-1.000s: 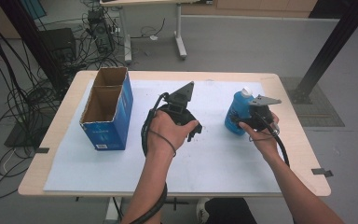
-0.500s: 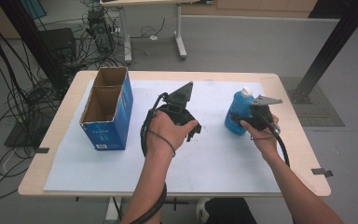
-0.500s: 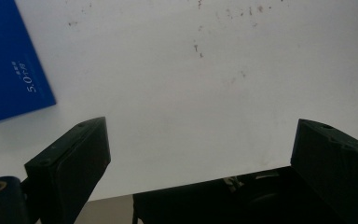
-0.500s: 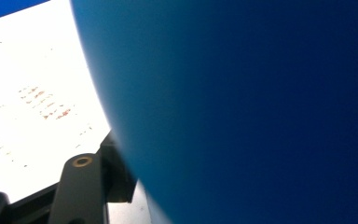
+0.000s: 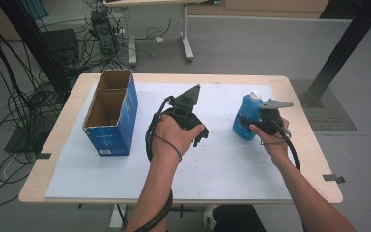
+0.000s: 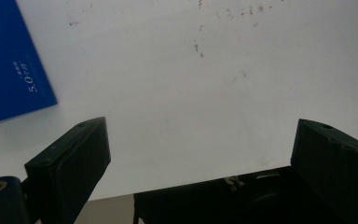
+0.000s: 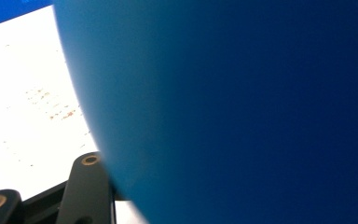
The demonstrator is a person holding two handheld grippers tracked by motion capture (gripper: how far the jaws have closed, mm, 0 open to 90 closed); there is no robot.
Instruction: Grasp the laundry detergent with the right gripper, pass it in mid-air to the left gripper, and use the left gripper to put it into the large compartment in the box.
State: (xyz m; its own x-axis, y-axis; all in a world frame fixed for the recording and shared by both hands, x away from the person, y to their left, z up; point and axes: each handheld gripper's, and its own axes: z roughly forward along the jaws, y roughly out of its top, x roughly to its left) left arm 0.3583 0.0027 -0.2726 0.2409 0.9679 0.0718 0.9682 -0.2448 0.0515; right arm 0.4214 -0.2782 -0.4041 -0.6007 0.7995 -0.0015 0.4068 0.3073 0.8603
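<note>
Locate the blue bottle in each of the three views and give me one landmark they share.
High view: the blue bottle stands right of centre on the white mat, against the right gripper.
Left gripper view: it is not in this picture; the blue box lies at upper left.
Right gripper view: the bottle's blue wall covers most of the picture, very close.
Shared landmark: the white mat, speckled with small dark marks.
</note>
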